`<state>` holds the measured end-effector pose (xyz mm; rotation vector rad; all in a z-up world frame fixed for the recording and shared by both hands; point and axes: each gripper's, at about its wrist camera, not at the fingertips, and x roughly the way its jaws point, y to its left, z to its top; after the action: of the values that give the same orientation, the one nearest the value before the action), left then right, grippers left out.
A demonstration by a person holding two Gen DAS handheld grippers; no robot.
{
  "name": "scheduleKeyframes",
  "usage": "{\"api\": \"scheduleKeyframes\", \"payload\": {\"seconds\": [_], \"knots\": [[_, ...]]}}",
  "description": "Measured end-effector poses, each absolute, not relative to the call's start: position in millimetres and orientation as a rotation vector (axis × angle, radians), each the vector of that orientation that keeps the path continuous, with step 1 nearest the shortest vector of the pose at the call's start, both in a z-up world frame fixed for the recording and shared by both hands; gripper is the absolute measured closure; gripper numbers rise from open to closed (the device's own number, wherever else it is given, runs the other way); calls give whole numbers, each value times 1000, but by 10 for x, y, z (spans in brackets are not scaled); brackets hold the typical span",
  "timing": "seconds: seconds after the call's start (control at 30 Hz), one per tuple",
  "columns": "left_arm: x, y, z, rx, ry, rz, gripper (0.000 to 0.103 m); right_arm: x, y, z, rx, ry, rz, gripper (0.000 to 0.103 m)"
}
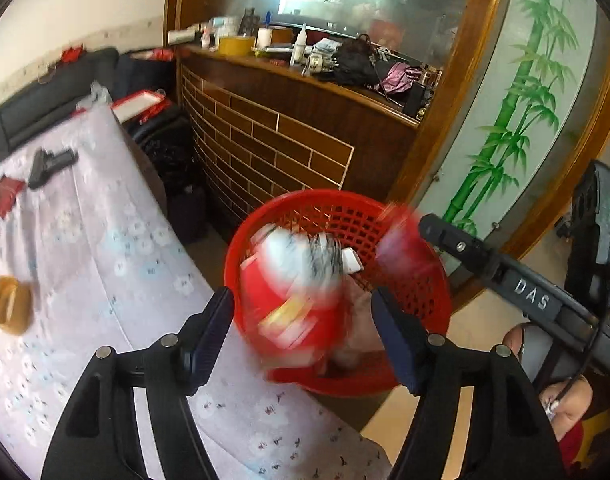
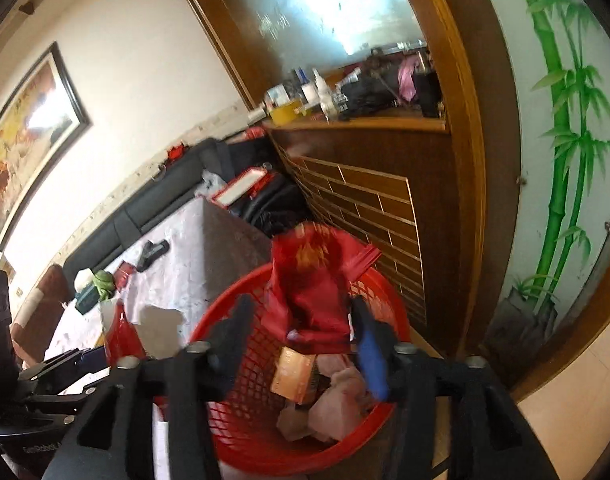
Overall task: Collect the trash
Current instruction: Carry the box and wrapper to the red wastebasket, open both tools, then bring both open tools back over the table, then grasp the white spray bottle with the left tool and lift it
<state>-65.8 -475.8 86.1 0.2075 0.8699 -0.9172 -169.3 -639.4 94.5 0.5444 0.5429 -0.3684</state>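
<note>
A red mesh waste basket (image 1: 421, 280) stands on the floor beside the cloth-covered table (image 1: 105, 264). My left gripper (image 1: 305, 340) is open above its rim; a blurred red and white package (image 1: 293, 288) is between the fingers and the basket, not gripped. My right gripper (image 2: 301, 336) is open over the basket (image 2: 241, 396); a blurred red wrapper (image 2: 309, 280) is in the air just beyond its fingertips. In the basket lie an orange box (image 2: 293, 372) and pinkish crumpled paper (image 2: 337, 400).
On the table lie a tape roll (image 1: 11, 310), a black stapler-like tool (image 1: 51, 166) and a red packet (image 1: 7, 196). A wooden cabinet (image 1: 289, 148) with a cluttered shelf stands behind the basket. A dark sofa runs along the wall.
</note>
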Motion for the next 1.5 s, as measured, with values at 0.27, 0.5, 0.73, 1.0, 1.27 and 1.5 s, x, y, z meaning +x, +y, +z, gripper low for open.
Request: {"api": "scheduleKeyframes", "payload": {"seconds": [0.27, 0.5, 0.73, 1.0, 1.27, 1.5], "knots": [[-635, -4174, 877, 183, 838, -842, 33, -1918, -6368, 939, 576, 486, -362, 42], [-569, -3474, 843, 172, 842, -750, 33, -1748, -5849, 995, 542, 517, -243, 42], [-337, -2613, 840, 132, 845, -618, 33, -1396, -5119, 1035, 469, 582, -106, 42], [321, -1439, 905, 132, 826, -395, 33, -1068, -4321, 1033, 369, 652, 33, 42], [1320, -634, 654, 29, 929, -299, 49, -834, -3901, 937, 320, 710, 80, 42], [1668, -602, 310, -9, 1021, -358, 58, -734, -3850, 897, 302, 738, 66, 42]]}}
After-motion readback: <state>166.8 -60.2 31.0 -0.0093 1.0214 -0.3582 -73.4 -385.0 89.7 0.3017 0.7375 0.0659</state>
